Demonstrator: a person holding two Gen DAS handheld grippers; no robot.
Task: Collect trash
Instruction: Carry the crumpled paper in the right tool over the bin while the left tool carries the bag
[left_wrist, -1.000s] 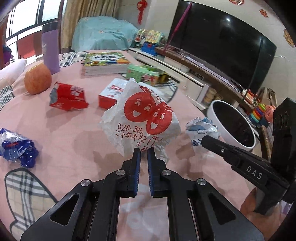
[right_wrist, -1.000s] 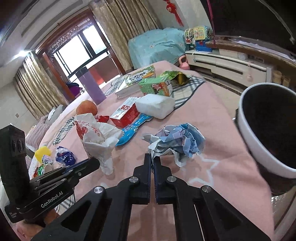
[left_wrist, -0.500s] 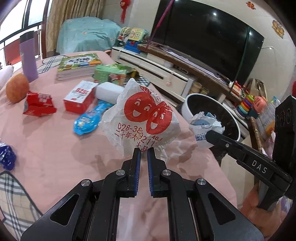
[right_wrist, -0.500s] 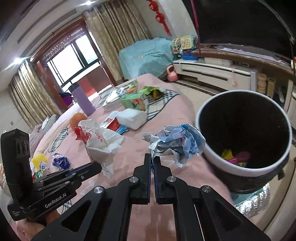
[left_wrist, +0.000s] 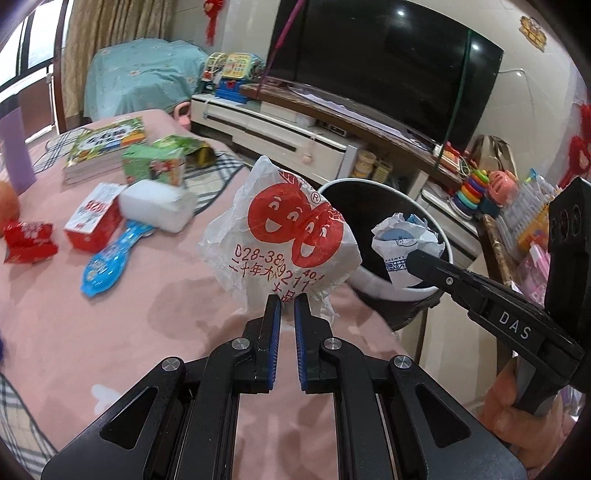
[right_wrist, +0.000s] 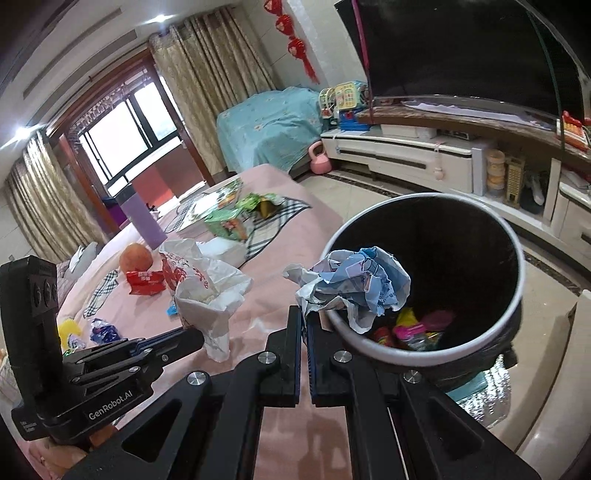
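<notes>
Two pieces of trash aloft, both thin and crushable: white plastic bag with red smiling faces (left_wrist: 284, 236) pinched by its gathered bottom edge in left gripper (left_wrist: 286, 306), jaws clamped on it, hanging over near edge of pink-covered bed (left_wrist: 147, 332); crumpled blue-and-white paper wrapper (right_wrist: 354, 284) pinched by a lower fold in right gripper (right_wrist: 304, 317), jaws clamped tight, poised at rim of black bin (right_wrist: 480, 354). Probably near weightless, soft, no risk of breakage; bag film likely slippery, so best held at bunched folds. Inside bin, bright wrappers already lying at bottom. Farther back on bed: red box (left_wrist: 92, 218), white tissue pack (left_wrist: 155, 206), blue packet (left_wrist: 110, 258), books (left_wrist: 103, 151).
</notes>
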